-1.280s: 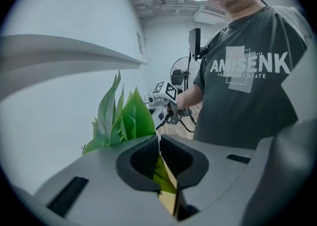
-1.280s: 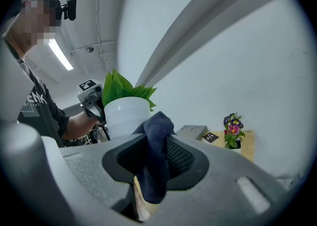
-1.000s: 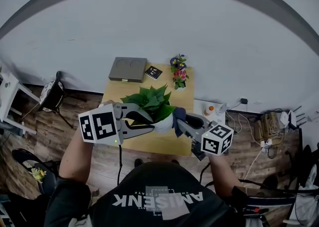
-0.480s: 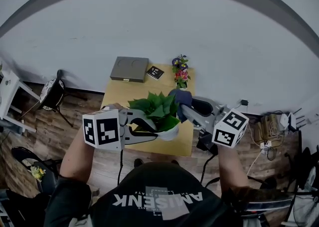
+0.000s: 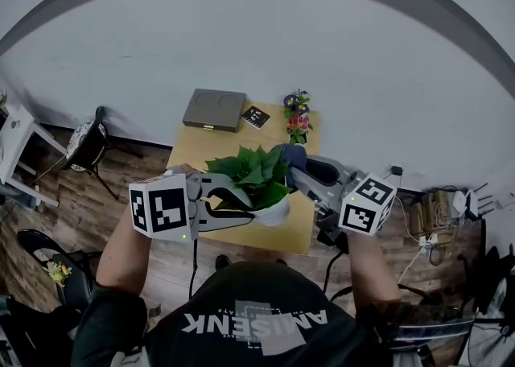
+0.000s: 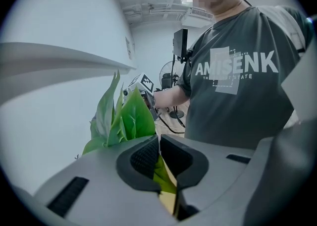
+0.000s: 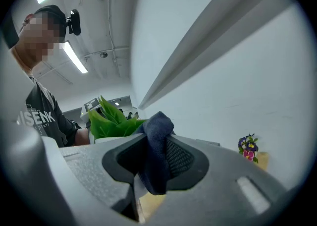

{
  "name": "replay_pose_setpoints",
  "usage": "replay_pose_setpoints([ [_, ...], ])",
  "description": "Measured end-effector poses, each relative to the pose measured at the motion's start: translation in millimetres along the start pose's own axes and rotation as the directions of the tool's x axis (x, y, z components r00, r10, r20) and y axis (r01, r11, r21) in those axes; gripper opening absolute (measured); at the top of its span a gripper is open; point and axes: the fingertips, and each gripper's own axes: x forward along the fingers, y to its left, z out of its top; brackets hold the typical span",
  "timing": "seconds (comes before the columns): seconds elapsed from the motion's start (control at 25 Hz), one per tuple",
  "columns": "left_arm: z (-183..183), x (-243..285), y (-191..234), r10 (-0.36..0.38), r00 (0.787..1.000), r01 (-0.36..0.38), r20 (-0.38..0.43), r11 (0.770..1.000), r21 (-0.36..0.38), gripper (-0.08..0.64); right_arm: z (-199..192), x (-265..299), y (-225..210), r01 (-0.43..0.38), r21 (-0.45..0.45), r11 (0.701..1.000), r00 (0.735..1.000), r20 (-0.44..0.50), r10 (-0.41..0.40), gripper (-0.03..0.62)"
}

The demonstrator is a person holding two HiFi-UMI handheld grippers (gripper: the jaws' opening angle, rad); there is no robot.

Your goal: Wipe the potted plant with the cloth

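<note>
Nearest, low at 8 o'clock in the head view: left gripper point(image 5: 239, 203), clamped tight on the thin white rim of the pot point(image 5: 278, 214), with a sliver of leaf pinched in beside it. Looks to be holding the potted plant point(image 5: 256, 172) up over the near edge of the wooden table point(image 5: 299, 232) rather than standing it there. Busy as the holder, so no help for the wiping.

Next out, at the centre: leaves point(image 5: 241, 169) fanning upward and outward from the pot, long axes running from the stem toward 10, 12 and 2 o'clock.

Just beyond, at 2 o'clock of the foliage: right gripper point(image 7: 153, 158), closed on the dark blue cloth point(image 7: 158, 123), a bunched fold poking out past the pads. Cloth right at the far-right edge of the leaves in the head view; touching or just short, hard to say. Seen along the right gripper's own jaws, leaves at 10 o'clock of the cloth and a little behind it.

Hence the judgement: plant lying toward 8 o'clock from the cloth in the head view, right hand plainly the nearer one for the wipe, best drawn along a leaf from stem to tip.

Farthest, across the table: grey box point(image 5: 214, 109) at 11 o'clock, small flower pot point(image 5: 297, 116) at 1 o'clock.
</note>
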Motion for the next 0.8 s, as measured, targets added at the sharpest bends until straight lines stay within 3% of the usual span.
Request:
replay_pose_setpoints([
  [0.52,-2,8,6,0.033,0.999,-0.033,-0.018,0.999,-0.017,0.017,-54,-23,-10,0.071,0.108,0.992,0.997,-0.042,-0.067,0.11],
  [0.8,-7,10,7,0.012,0.999,-0.013,-0.03,1.0,-0.021,0.02,-84,-29,-9,0.099,0.183,0.978,0.994,-0.068,-0.088,0.11],
])
